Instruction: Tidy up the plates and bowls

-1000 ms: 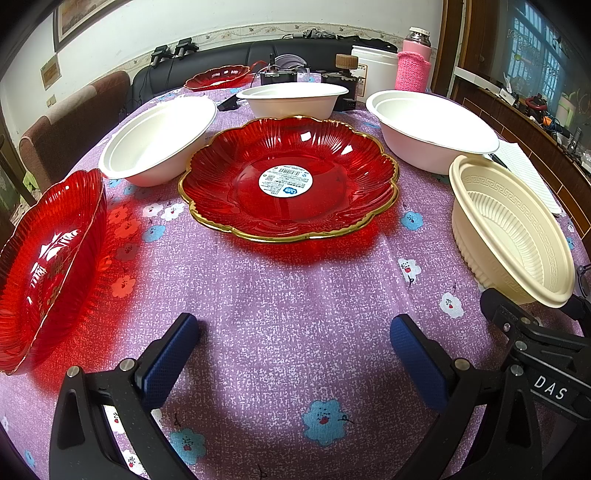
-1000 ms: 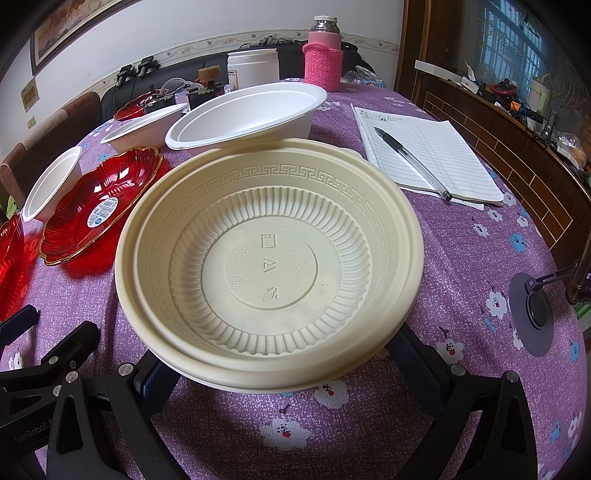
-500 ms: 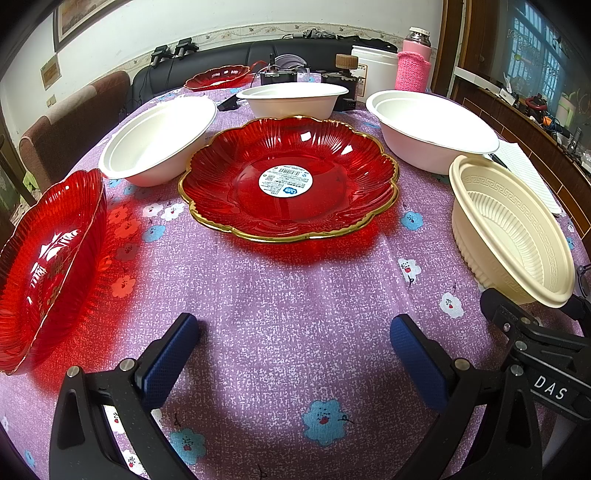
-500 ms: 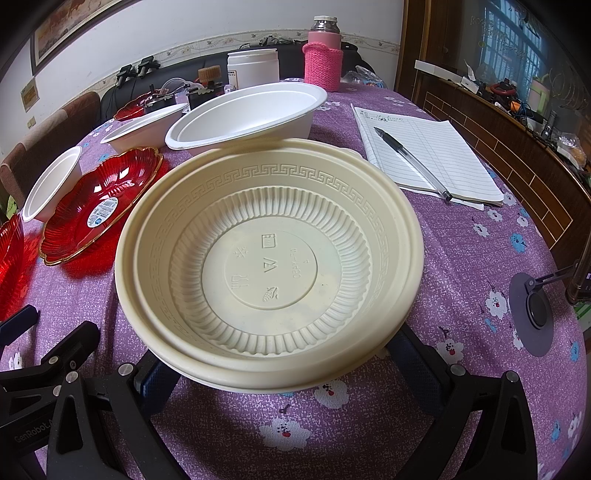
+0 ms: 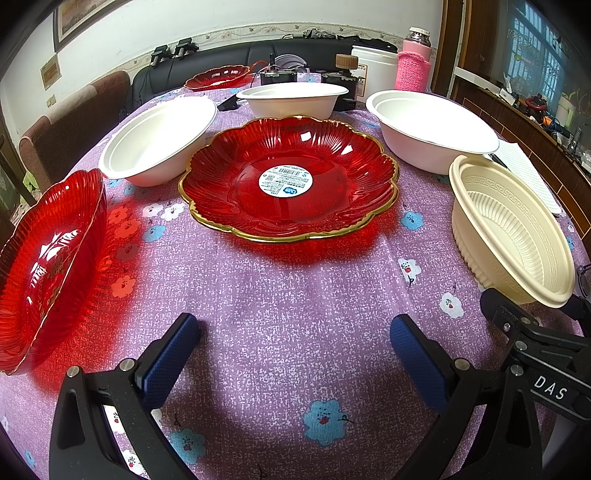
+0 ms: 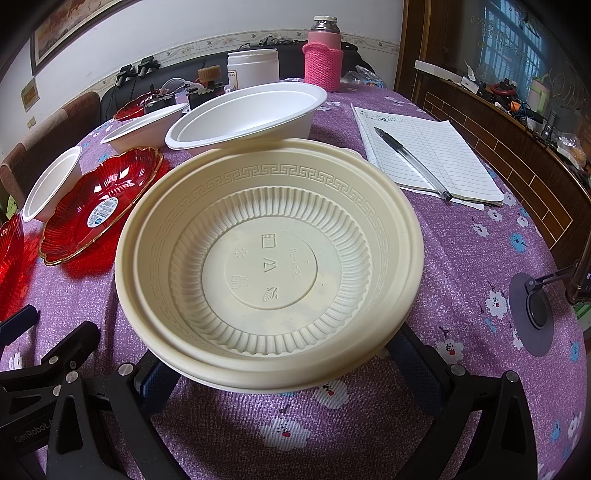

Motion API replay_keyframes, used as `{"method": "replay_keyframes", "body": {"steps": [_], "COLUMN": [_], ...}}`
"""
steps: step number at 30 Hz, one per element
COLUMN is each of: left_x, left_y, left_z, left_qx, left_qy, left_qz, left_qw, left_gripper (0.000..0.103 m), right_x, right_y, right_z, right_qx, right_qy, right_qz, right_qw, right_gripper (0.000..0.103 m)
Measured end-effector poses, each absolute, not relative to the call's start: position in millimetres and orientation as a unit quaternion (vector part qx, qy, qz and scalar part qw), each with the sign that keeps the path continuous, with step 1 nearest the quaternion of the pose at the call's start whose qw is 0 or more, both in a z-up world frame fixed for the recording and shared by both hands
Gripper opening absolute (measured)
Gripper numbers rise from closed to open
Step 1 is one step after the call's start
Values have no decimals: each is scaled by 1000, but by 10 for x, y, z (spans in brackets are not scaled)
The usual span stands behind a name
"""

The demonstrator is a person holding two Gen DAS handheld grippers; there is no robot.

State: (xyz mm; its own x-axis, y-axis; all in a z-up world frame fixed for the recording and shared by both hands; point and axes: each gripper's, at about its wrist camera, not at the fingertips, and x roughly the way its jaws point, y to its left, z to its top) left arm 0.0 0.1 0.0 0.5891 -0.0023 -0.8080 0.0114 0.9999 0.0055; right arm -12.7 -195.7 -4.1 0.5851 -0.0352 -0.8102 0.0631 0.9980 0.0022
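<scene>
Between right claw fingers: ribbed cream bowl.

You have a white wall across the top of both views, trimmed with a patterned border strip at its lower edge. A framed picture hangs in the upper left corner. Below the wall runs a black sofa, and a brown upholstered chair stands at the left edge. At the upper right you see a dark wooden door frame and a window showing blue daylight. A dark wooden sideboard lines the right side. The desk wears a purple flowered cloth, brightly lit from above.
</scene>
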Motion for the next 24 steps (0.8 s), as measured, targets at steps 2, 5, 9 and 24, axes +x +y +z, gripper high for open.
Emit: {"method": "replay_keyframes", "body": {"steps": [2,5,9,24], "left_x": [0,0,0,-28], "left_y": [1,0,3,4], "left_z": [0,0,0,15], "left_qx": [5,5,5,7], "left_qy": [453,453,453,476], "left_qz": [-4,-4,-4,-5], "left_qw": [891,891,891,880], "left_gripper": [103,103,103,103], "right_x": [-127,-127,-127,-127], "right_y": [-1957,-1957,-1957,-1974], "right_z": [-41,-41,-41,-37], "right_qx": [15,15,15,14], "right_qy": [455,455,455,458], "right_qz": [-28,-28,-28,-16], "right_qw": [890,890,890,889], "right_gripper": [102,102,102,102]}}
